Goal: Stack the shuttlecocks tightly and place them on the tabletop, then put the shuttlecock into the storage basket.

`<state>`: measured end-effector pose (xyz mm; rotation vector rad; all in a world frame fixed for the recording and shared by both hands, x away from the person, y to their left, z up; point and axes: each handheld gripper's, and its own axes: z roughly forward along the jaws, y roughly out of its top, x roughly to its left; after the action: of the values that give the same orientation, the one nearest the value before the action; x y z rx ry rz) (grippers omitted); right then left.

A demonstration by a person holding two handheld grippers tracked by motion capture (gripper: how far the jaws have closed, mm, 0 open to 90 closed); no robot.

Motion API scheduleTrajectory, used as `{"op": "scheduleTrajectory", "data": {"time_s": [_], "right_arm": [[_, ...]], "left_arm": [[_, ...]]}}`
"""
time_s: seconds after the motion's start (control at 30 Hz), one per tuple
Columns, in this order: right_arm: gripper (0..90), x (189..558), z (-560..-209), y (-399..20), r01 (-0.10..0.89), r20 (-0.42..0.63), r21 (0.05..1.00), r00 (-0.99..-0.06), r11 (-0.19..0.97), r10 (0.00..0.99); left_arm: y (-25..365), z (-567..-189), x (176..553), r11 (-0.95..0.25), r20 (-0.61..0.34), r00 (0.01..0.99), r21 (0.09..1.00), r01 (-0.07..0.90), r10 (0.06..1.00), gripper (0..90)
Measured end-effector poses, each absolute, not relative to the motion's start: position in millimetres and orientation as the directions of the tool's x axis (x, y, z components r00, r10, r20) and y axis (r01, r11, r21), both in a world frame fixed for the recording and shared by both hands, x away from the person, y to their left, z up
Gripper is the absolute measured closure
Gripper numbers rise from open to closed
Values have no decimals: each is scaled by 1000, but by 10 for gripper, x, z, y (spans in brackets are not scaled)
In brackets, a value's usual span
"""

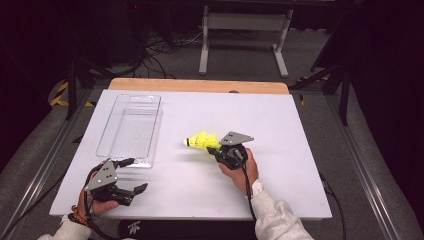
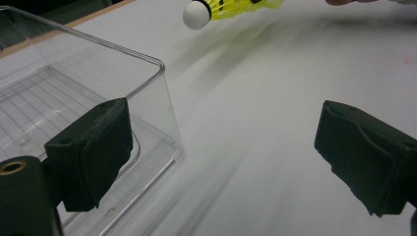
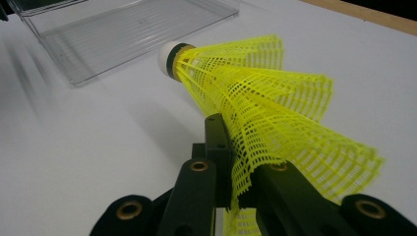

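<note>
While both hands rest low on the white table (image 1: 280,195), the scene from left to right reads:

Left gripper (image 1: 134,175): held near the table's front left corner, its jaws spread wide with nothing between them; in the left gripper view they frame bare table and the near corner of the container.

Clear plastic container (image 1: 131,131): an open rectangular box lying flat on the left half of the table, just beyond the left gripper; its ribbed floor has nothing in it.

Yellow shuttlecock (image 1: 201,140): near the middle of the table, well apart from the container, lying roughly level with its white cork tip (image 3: 165,58) pointing left toward the container; the left gripper view shows it clear of the table surface.

Right gripper (image 1: 216,149): right of centre, jaws clamped on the edge of the shuttlecock's mesh skirt, which is folded flat between them in the right gripper view.

Wooden edge (image 1: 200,85): runs along the far side of the table.
</note>
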<state>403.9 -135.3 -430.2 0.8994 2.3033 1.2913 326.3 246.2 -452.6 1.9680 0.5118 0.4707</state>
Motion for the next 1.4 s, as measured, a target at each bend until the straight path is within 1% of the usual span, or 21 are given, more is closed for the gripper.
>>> {"op": "scheduleTrajectory", "data": {"time_s": [0.53, 1.07, 1.4], "right_arm": [[886, 4047, -4188, -1325, 332, 0, 869, -741, 366, 671], [886, 4103, -4098, -1317, 329, 20, 882, -742, 338, 670], [887, 4125, -4001, -1255, 307, 4, 887, -753, 346, 659]], "left_arm": [[2457, -4525, 3265, -402, 101, 835, 903, 151, 540, 83], [2491, -4523, 3281, -383, 87, 837, 911, 153, 540, 83], [2500, -4524, 3283, -376, 82, 834, 913, 157, 545, 83]]}}
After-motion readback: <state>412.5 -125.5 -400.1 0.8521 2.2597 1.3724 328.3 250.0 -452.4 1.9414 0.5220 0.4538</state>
